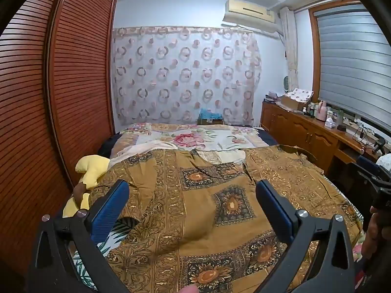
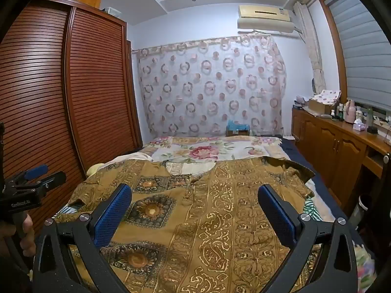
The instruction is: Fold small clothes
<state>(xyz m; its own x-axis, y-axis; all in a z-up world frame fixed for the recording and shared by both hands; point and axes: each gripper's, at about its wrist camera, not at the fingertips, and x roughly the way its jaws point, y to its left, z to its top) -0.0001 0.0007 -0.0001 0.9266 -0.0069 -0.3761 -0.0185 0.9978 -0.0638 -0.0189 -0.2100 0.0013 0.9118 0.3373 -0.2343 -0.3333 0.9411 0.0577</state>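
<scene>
A mustard-brown garment (image 1: pixel 195 207) printed with sunflower squares and gold scrollwork lies spread flat on the bed, its neck opening (image 1: pixel 224 157) toward the far end. In the right wrist view the same garment (image 2: pixel 207 214) fills the near half of the bed. My left gripper (image 1: pixel 191 189) hovers above its left part, jaws wide open, nothing between the blue pads. My right gripper (image 2: pixel 195 194) hangs open over its right part, likewise holding nothing. The left gripper (image 2: pixel 36 173) also shows at the left edge of the right wrist view, held by a hand.
A floral bedspread (image 1: pixel 195 138) covers the far half of the bed. A yellow plush toy (image 1: pixel 91 168) lies at the bed's left edge beside the louvred wardrobe (image 1: pixel 48 97). A wooden cabinet (image 2: pixel 337 144) with bottles and boxes runs along the right. A patterned curtain (image 2: pixel 212 85) hangs behind.
</scene>
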